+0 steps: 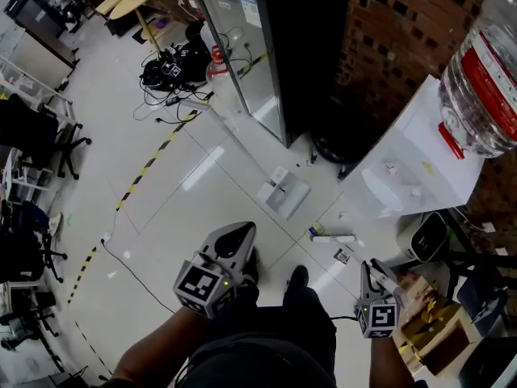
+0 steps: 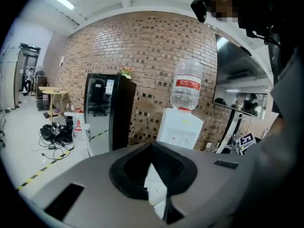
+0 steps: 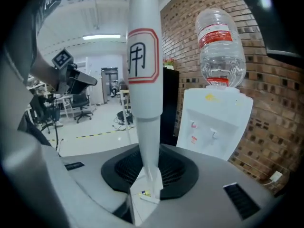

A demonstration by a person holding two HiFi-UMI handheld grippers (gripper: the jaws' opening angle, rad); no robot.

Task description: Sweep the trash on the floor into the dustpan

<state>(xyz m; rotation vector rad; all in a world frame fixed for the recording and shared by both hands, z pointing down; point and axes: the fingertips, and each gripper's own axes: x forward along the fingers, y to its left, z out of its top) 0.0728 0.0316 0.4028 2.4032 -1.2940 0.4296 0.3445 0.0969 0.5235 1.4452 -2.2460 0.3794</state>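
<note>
A grey dustpan (image 1: pixel 283 194) lies on the white floor ahead of my feet, its long pale handle (image 1: pixel 230 140) slanting up and to the left. Trash lies to its right: a white tube-shaped piece (image 1: pixel 332 238) and a small paper scrap (image 1: pixel 342 256). My right gripper (image 3: pixel 145 190) is shut on a white broom handle (image 3: pixel 142 70) with a red label, held upright; this gripper (image 1: pixel 378 312) is low on the right in the head view. At waist height on the left, my left gripper (image 1: pixel 233 246) has its jaws together (image 2: pixel 155 190) with nothing between them.
A white water dispenser (image 1: pixel 404 164) with a big bottle (image 1: pixel 485 79) stands at the right against the brick wall. A black glass-door fridge (image 1: pixel 266 47) is behind the dustpan. Cables (image 1: pixel 170 71) and yellow-black tape (image 1: pixel 149 164) cross the floor at the left, near office chairs (image 1: pixel 32 136).
</note>
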